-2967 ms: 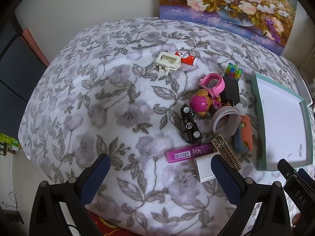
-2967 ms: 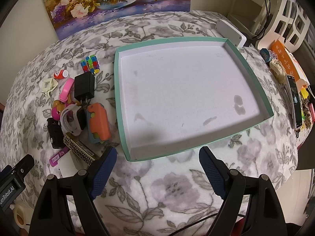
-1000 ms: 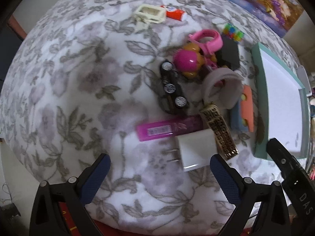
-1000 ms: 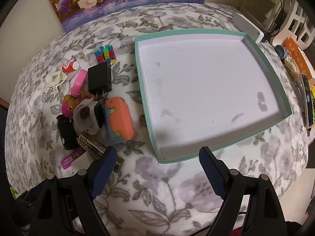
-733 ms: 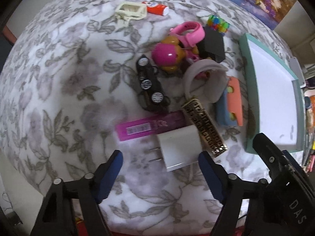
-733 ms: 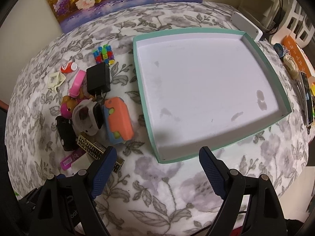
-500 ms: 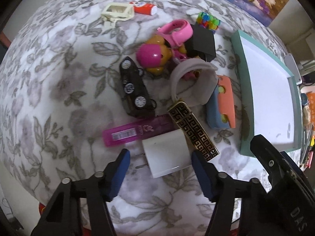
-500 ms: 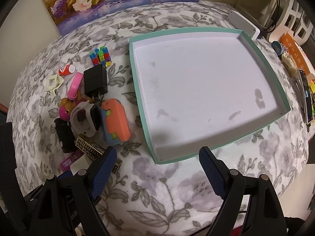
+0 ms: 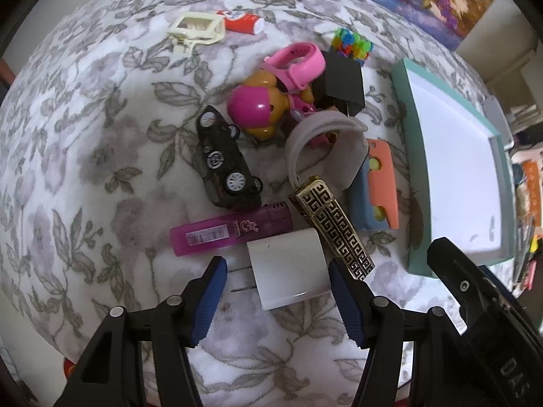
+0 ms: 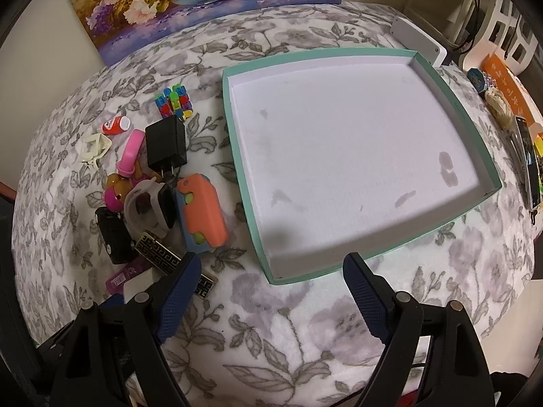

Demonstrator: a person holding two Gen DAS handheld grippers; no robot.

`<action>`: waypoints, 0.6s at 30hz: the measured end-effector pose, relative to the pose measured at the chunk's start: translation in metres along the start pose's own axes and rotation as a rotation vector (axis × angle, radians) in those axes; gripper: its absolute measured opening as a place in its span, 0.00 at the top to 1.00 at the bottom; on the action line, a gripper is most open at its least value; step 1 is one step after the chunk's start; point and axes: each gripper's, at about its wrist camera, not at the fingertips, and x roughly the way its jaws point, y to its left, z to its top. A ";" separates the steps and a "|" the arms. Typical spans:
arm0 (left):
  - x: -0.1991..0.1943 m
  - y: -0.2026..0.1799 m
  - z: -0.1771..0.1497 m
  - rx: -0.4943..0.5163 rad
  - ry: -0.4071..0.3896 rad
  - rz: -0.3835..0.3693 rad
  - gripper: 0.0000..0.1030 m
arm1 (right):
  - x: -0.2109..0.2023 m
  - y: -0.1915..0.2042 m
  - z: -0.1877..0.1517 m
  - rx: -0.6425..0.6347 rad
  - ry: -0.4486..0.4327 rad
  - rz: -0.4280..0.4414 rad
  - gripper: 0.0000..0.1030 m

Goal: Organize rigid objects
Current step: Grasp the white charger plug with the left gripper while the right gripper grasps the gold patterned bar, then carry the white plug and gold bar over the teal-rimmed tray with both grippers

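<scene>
Left gripper jaws spread around white charger on floral blanket, pads either side, contact unclear. Charger lies just beside pink lighter and gold patterned lighter. Right gripper open, hovering at near edge of teal tray, holding nothing.

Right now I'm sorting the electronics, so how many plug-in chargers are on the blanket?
2. The white charger lies between the left gripper fingers, not yet clamped. The black charger sits beside the pink watch. Others may be hidden under the pile.
</scene>
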 end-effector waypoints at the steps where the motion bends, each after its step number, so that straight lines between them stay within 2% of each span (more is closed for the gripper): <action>1: -0.003 0.004 0.000 -0.013 -0.005 0.000 0.37 | 0.000 0.001 0.000 -0.001 0.001 0.002 0.16; 11: -0.040 0.060 -0.001 -0.165 -0.110 0.039 0.37 | 0.004 0.015 -0.006 0.028 0.035 0.085 0.16; 18: -0.058 0.094 -0.004 -0.254 -0.174 0.072 0.37 | 0.018 0.030 -0.010 0.132 0.080 0.171 0.16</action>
